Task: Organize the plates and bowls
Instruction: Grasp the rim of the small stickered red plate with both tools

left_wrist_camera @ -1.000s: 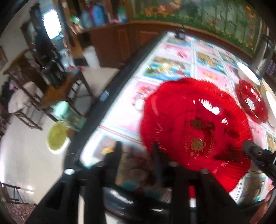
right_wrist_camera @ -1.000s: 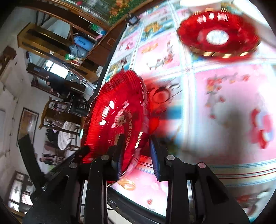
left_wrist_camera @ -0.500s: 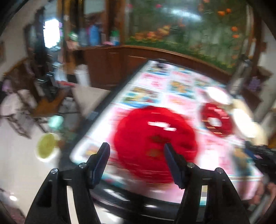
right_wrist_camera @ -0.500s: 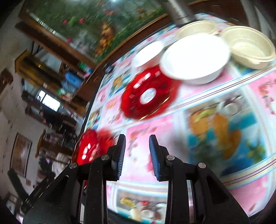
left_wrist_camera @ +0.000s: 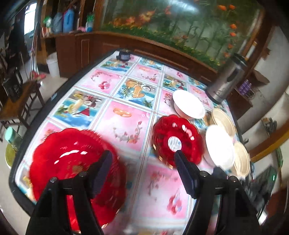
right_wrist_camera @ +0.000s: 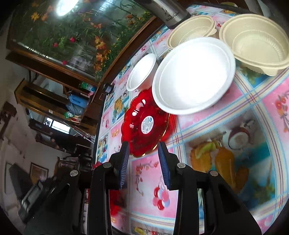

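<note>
A large red plate (left_wrist_camera: pixel 72 162) lies flat at the table's near left corner, and a bit of it shows as the red plate (right_wrist_camera: pixel 115 198) low in the right wrist view. My left gripper (left_wrist_camera: pixel 142 162) hangs above the table just right of it, jaws opening, nothing between them. A smaller red plate (right_wrist_camera: pixel 146 124) with a white label sits mid-table, also seen as the small plate (left_wrist_camera: pixel 178 139). My right gripper (right_wrist_camera: pixel 144 155) points at its near rim, jaws opening a little. They do not press on the rim.
A big white bowl (right_wrist_camera: pixel 195 76) overlaps the small plate's far edge. A smaller white bowl (right_wrist_camera: pixel 142 72) and two beige bowls (right_wrist_camera: pixel 193 30) (right_wrist_camera: pixel 256 43) stand behind it. A steel flask (right_wrist_camera: pixel 169 10) is at the back. The flowered tablecloth (left_wrist_camera: pixel 126 124) ends in a dark edge.
The right gripper let go of the large red plate, which now lies on the table. Both grippers swung right toward the small plate and bowls. The left jaws spread wider.
</note>
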